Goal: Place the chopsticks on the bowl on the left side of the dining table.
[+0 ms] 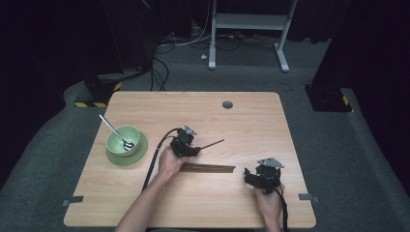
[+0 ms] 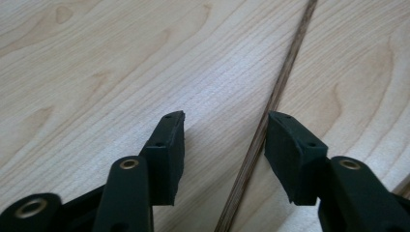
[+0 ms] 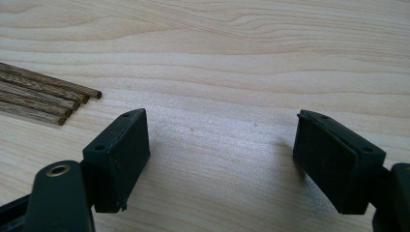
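So far the work looks barely begun. A single wooden chopstick (image 1: 212, 144) lies apart from the rest on the counter (image 1: 241, 116), angled up to the right, and the left gripper (image 1: 197, 148) has come down over its near end. A bundle of chopsticks (image 1: 208, 168) lies flat on the counter just below that gripper, between the two hands, with no sign of being touched. A green bowl (image 1: 123, 139) with a spoon (image 1: 115, 130) in it sits on a green saucer (image 1: 140, 151) well off to the left; if the chopsticks are meant for it, none has got there yet.

In the left gripper view the chopstick (image 2: 270, 104) runs up between the two fingers (image 2: 169, 154), much closer to the right-hand pad and perhaps brushing its inner edge, while a clear gap of bare wood shows on the other side. The fingers stand partly apart and are not clamped on the stick, so the pick-up is, I judge, the step in hand rather than done.

The right gripper (image 1: 251, 177) rests low near the counter's right front, its fingers (image 3: 116, 157) wide apart with nothing between them. In its own view the ends of the bundled chopsticks (image 3: 48, 99) lie off to the upper left, well clear of the pads.
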The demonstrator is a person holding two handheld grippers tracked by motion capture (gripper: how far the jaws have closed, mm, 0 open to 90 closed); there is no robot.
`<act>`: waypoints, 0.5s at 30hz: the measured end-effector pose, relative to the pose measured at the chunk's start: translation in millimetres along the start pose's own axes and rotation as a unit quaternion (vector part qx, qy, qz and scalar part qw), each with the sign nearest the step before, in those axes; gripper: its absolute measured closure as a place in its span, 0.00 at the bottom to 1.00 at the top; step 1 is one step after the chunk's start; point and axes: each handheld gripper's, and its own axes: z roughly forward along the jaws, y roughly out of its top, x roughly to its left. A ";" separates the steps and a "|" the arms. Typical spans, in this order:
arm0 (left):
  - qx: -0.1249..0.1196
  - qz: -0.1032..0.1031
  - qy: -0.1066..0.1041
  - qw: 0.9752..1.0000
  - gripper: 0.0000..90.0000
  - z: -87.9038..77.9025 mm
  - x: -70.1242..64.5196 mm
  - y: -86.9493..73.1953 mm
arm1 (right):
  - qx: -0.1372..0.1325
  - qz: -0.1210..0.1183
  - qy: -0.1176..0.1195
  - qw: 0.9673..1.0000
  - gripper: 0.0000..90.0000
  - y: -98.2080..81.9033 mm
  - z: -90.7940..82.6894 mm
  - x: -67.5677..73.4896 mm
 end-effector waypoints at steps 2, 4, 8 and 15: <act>-0.002 -0.002 0.001 1.000 0.59 -0.2 2.9 -0.5 | 0.000 0.000 0.000 1.000 0.22 0.0 0.0 0.0; -0.003 -0.006 0.003 1.000 0.61 -0.4 5.2 -0.9 | 0.000 0.000 0.000 1.000 0.22 0.0 0.0 0.0; -0.006 -0.011 0.010 1.000 0.64 -0.9 12.1 -2.0 | 0.000 0.000 0.000 1.000 0.22 0.0 0.0 0.0; -0.008 -0.015 0.013 1.000 0.71 -1.9 17.3 -3.2 | 0.000 0.000 0.000 1.000 0.22 0.0 0.0 0.0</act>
